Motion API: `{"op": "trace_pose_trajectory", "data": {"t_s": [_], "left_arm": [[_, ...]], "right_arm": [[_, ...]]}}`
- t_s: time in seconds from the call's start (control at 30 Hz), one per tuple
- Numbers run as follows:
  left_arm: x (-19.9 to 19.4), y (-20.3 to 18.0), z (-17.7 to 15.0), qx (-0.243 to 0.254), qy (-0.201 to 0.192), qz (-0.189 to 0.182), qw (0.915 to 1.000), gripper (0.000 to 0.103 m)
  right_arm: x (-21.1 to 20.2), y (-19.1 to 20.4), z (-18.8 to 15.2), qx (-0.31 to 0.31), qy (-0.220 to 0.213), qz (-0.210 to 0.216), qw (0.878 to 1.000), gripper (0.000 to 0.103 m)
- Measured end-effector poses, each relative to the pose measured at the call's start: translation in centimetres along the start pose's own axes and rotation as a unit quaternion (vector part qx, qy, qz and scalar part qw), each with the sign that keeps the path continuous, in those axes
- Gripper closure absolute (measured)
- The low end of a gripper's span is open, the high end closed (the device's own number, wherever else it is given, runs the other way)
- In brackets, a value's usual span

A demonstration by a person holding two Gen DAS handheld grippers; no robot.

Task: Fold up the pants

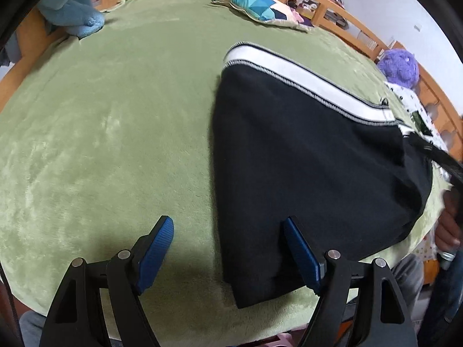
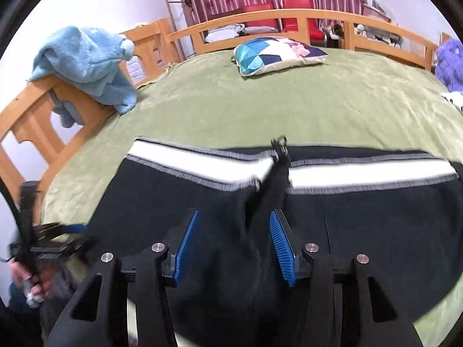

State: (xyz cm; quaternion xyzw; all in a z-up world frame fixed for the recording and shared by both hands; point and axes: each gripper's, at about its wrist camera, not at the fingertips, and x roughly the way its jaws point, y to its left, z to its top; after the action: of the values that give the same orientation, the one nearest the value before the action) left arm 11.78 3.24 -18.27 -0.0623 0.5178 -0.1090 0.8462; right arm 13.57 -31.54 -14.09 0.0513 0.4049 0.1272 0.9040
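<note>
Black pants [image 1: 312, 156] with a white side stripe lie folded flat on the green bed, the stripe along the far edge. They also fill the lower half of the right wrist view [image 2: 318, 225]. My left gripper [image 1: 228, 248] is open, its right finger over the pants' near left corner, its left finger over bare blanket. My right gripper [image 2: 234, 243] is open above the middle of the pants, where a raised black fold [image 2: 275, 185] stands up between the fingers. The left gripper shows blurred at the left edge of the right wrist view [image 2: 55, 237].
The bed has a green blanket [image 1: 101, 133] and a wooden rail around it [image 2: 260, 17]. A patchwork pillow [image 2: 277, 53] lies at the far side. A blue fleece [image 2: 86, 63] hangs on the left rail. A purple plush [image 1: 400, 68] sits at the right.
</note>
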Motion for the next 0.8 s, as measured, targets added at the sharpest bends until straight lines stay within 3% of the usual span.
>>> {"op": "trace_pose_trajectory", "data": {"t_s": [0.03, 0.07, 0.1, 0.17, 0.27, 0.33, 0.37, 0.43, 0.6, 0.67, 0.8], "left_arm": [[-0.2, 0.2, 0.1, -0.002, -0.004, 0.003, 1.0, 0.026], [-0.4, 0.4, 0.1, -0.004, -0.008, 0.007, 0.9999, 0.026], [-0.7, 0.5, 0.2, -0.003, -0.012, 0.013, 0.9998, 0.026], [-1.1, 0.7, 0.5, -0.001, -0.017, 0.019, 0.9997, 0.026], [-1.7, 0.9, 0.7, -0.001, -0.03, 0.019, 0.9994, 0.026], [-1.8, 0.7, 1.2, -0.002, -0.037, 0.005, 0.9993, 0.026], [-1.7, 0.4, 1.5, 0.0, -0.037, 0.002, 0.9993, 0.026], [-1.5, -0.2, 1.9, 0.01, -0.036, 0.006, 0.9993, 0.026], [-0.2, -1.3, 1.6, 0.02, -0.02, -0.002, 0.9996, 0.026], [0.4, -1.4, 1.4, 0.018, -0.016, -0.009, 0.9997, 0.027], [0.4, -1.1, 2.1, 0.006, -0.037, -0.012, 0.9992, 0.027]], "right_arm": [[1.5, 0.1, 0.5, 0.0, 0.008, 0.001, 1.0, 0.055], [2.9, -0.2, 0.6, -0.003, 0.023, -0.002, 1.0, 0.071], [4.3, -0.1, 0.8, -0.012, 0.043, -0.012, 0.999, 0.096], [5.7, -0.5, 1.4, -0.015, 0.065, -0.03, 0.997, 0.096], [4.6, -3.7, 2.6, 0.061, 0.008, -0.006, 0.998, 0.094], [5.9, -4.5, 2.6, 0.082, 0.03, -0.009, 0.996, 0.093], [7.3, -4.3, 2.2, 0.06, 0.062, -0.027, 0.996, 0.093], [7.5, -3.3, 1.8, 0.022, 0.077, -0.045, 0.996, 0.092], [2.3, -2.4, 0.0, 0.031, 0.034, -0.038, 0.998, 0.064], [1.5, -1.8, -1.8, 0.019, 0.04, -0.022, 0.999, 0.061], [3.1, -0.9, -5.5, -0.026, 0.089, -0.058, 0.994, 0.057]]}}
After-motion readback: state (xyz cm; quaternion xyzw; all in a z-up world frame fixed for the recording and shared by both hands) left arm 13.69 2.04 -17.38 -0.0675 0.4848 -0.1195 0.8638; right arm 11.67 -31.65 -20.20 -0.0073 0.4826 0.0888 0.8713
